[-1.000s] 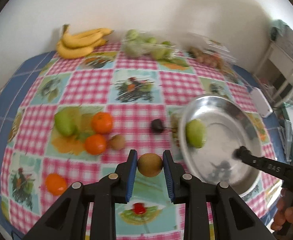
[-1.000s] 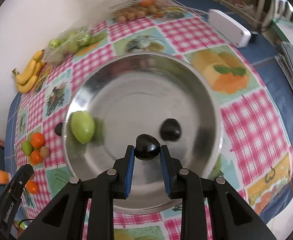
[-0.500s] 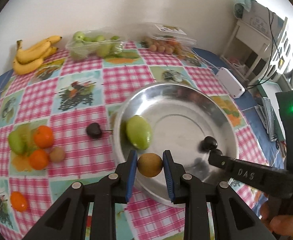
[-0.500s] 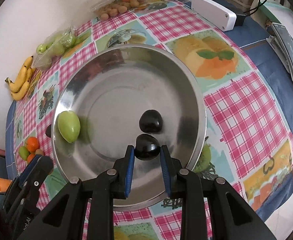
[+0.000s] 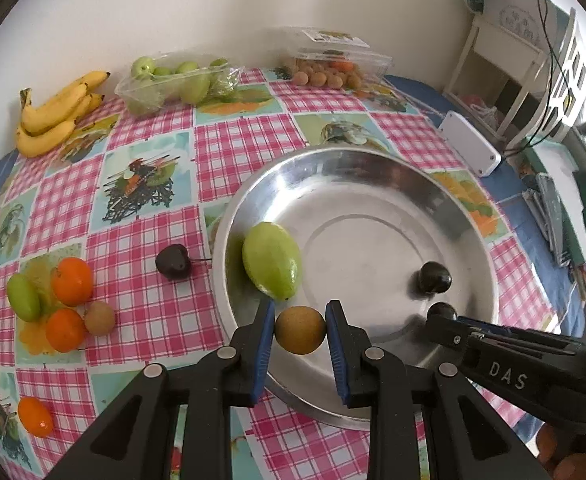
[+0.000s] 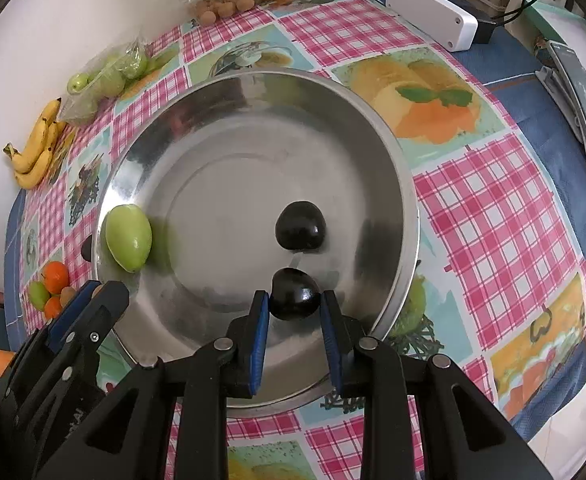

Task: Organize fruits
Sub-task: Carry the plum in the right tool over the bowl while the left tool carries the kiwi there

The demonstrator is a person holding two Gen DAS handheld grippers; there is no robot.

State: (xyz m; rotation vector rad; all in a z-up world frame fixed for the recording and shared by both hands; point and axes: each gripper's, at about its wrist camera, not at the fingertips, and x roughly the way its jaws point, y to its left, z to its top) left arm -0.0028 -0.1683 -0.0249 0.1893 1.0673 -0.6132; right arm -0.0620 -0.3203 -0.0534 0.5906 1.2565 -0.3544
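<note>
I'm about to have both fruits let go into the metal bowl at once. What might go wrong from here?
1. The brown fruit in the left gripper hangs near the bowl's near rim, so it may drop onto the slope and roll into the green fruit.
2. The dark fruit in the right gripper could roll against the loose dark fruit.
3. Both grippers work close together and might collide.

Shiny metal bowl [image 6: 373, 128] on a glossy checked tablecloth [image 6: 493, 216].
</note>
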